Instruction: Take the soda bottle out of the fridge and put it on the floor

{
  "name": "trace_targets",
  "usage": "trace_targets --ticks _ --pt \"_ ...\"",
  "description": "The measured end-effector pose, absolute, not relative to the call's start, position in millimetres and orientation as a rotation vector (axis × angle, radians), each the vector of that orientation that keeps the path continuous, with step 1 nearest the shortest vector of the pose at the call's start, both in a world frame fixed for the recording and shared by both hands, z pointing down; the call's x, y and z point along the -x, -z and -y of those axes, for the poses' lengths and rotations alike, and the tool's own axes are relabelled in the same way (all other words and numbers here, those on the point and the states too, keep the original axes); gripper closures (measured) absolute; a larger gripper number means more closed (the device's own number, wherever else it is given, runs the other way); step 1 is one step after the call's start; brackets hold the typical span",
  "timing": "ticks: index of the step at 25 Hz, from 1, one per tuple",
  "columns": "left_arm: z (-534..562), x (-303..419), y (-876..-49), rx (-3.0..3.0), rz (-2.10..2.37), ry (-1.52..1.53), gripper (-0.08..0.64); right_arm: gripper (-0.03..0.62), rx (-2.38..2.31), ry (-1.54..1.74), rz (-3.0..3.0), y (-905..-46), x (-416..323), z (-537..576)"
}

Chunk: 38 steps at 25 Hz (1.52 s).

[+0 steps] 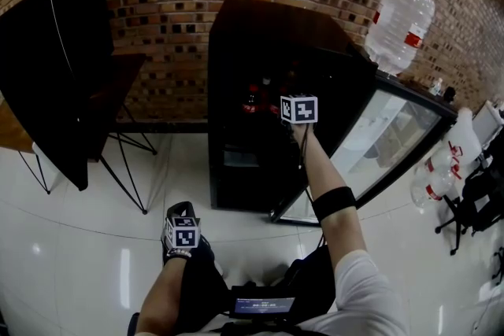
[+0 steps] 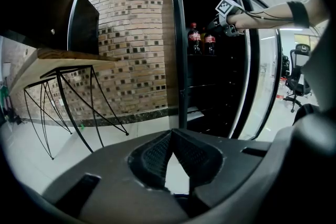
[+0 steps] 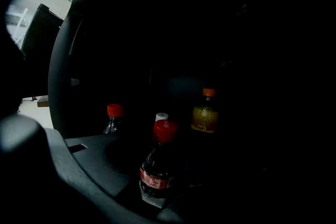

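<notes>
- While the right gripper [image 2: 216, 23] reaches deep into the dark fridge [image 1: 260, 35], its jaws stand partly closed around the soda bottle [image 3: 156, 162]. The bottle stands upright on the shelf between them. It is too dark to tell whether the pads press on it.
- A hold that is loose or off-centre on the smooth round plastic could, I judge, let the bottle tip or slide out when it is drawn back.
- Just behind the held space is a white-capped bottle [image 3: 161, 117]. A red-capped bottle [image 3: 113, 120] stands beyond the jaws to their left and an orange drink [image 3: 206, 115] to their right. A sideways swing could topple any of them.
- Further out, the open door [image 1: 378, 145] lies to the arm's right, and a careless pull could clip it.
- The right forearm [image 1: 331, 185] is stretched straight forward, with the gripper nearly level and tipped slightly down.
- The left gripper [image 2: 170, 134], well apart from the right, has its jaws together on nothing. It is held low and aimed down at the floor [image 1: 102, 248], so it offers no support.
</notes>
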<state>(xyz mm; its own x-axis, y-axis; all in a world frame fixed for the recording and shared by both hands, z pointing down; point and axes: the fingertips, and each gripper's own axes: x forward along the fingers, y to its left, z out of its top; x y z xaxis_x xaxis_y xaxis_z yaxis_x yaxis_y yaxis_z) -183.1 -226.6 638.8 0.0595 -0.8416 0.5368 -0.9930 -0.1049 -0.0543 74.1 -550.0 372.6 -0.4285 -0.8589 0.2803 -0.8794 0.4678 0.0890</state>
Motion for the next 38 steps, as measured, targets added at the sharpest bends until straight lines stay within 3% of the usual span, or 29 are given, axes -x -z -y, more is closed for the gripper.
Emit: trace_targets --ticks 7,16,24,38 --pt "226 181 -637 -2.021 1.829 -0.627 0.558 0.428 -1.451 -0.002 2.489 -352 -72 520" --pt "229 184 -641 -2.017 1.833 -0.628 0.558 0.428 -1.316 0.154 2.615 -324 -77 404" --pt "224 181 -642 -2.021 1.820 -0.636 0.558 0.430 -1.205 -0.043 2.579 -449 -79 324" --pt "230 176 -645 -2.024 1.815 -0.645 0.558 0.430 -1.126 -0.319 2.404 -672 -57 290"
